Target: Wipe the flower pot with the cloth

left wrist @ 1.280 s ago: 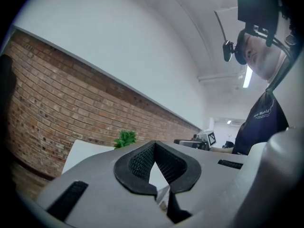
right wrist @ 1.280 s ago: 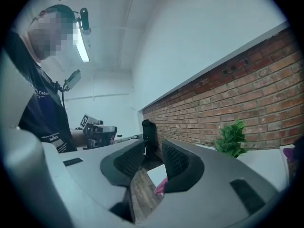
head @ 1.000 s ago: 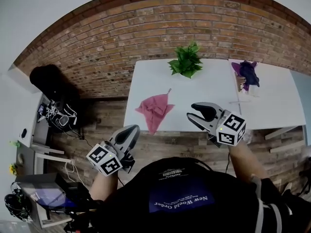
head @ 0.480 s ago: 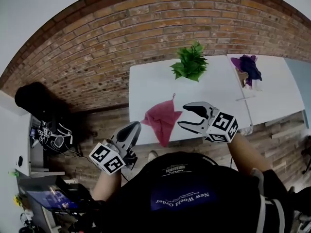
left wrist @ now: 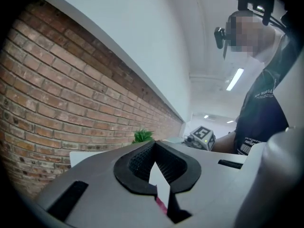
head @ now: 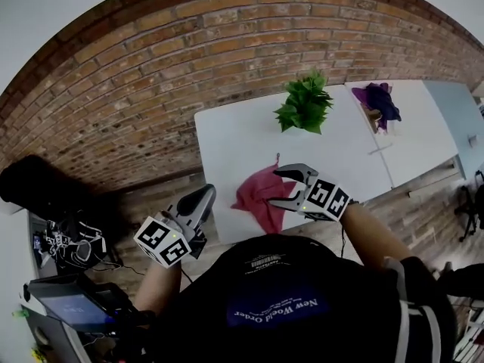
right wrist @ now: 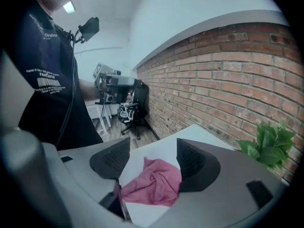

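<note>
While the crumpled pink cloth [head: 255, 193] lay bunched at the white table's [head: 227, 138] near edge, well apart from the potted plant [head: 305, 106], our right gripper [head: 274, 188], earlier off to its side, had reached it, jaws just opening, not pinching; our left gripper [head: 206, 197] stayed pressed together.

In your head view, the table [head: 227, 134] fills the centre, with the brick wall [head: 151, 74] behind it. The potted plant [head: 305, 108] stands on its far side, upper right of centre. The cloth [head: 253, 195] lies at the table's near edge, just left of your right gripper [head: 274, 188]. Your left gripper [head: 206, 195] is by the table's left edge, lower left of centre.
</note>
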